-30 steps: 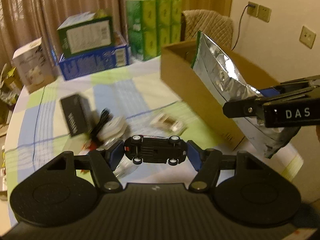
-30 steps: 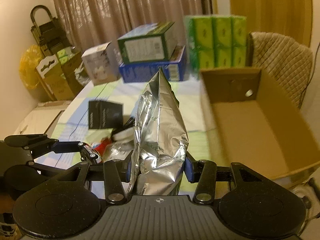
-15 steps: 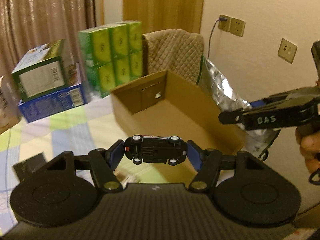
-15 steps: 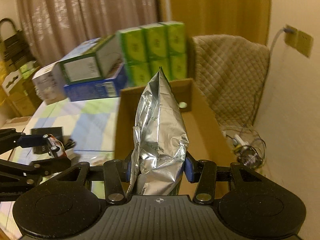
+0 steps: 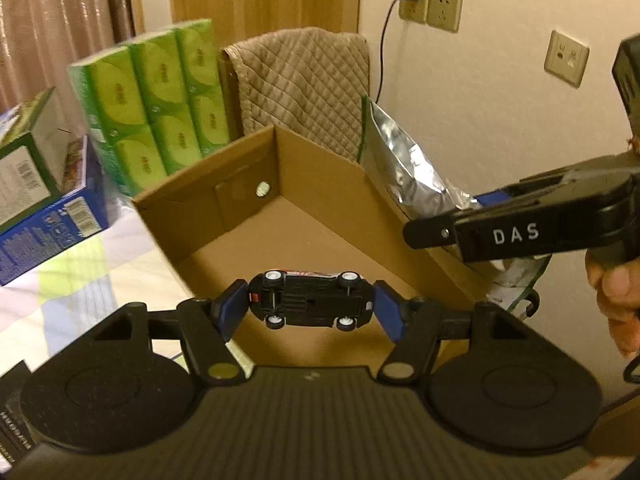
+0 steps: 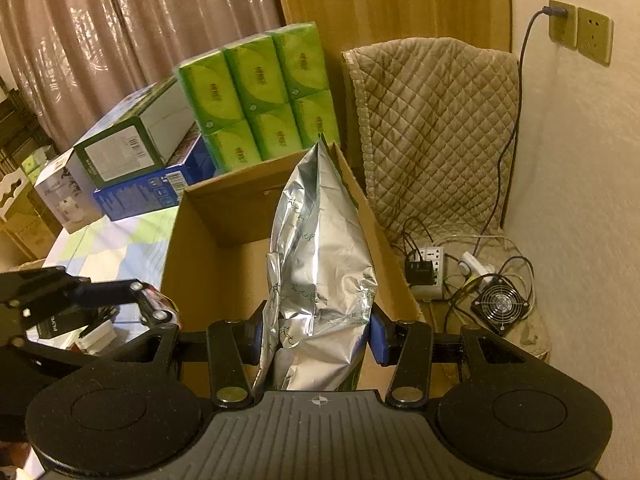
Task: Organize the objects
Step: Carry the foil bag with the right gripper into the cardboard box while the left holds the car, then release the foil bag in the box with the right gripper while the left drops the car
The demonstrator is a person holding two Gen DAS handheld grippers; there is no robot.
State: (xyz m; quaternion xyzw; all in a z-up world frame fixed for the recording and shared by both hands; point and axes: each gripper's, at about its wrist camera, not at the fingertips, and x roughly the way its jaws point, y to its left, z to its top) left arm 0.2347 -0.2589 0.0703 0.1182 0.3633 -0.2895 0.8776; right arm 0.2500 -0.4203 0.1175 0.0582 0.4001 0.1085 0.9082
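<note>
The left claw [image 5: 308,306] grips a toy car [image 5: 310,299] by its nose and tail between the blue pads [image 5: 230,310], the car turned so its black underside and four wheels face the camera. Car and claw hang over the near end of an open cardboard box [image 5: 320,184], whose bare brown floor lies just ahead of the claw. To the right of this claw, the right claw [image 5: 460,216] reaches in sideways, marked "DAS", with the person's hand [image 5: 618,300] behind it.

The right claw [image 6: 318,334] is closed on a silver foil bag [image 6: 320,248], pinching its lower part between the pads [image 6: 379,338]; the bag stands upright, its top pointing away from the claw. It sits over the right wall of the box [image 6: 224,252], and whether it touches that wall cannot be told. To this claw's left, the left claw [image 6: 120,300] shows with the car [image 6: 154,304] at its tip, beside the box's near left corner.

Beyond the box stand green packs [image 6: 260,96], and left of them a green-and-white carton [image 6: 132,140] on a blue carton [image 6: 148,192], all on a checked table [image 6: 112,240]. To the right of the box is a quilted chair [image 6: 436,120], with a power strip [image 6: 426,270] and small fan [image 6: 500,304] on its seat.
</note>
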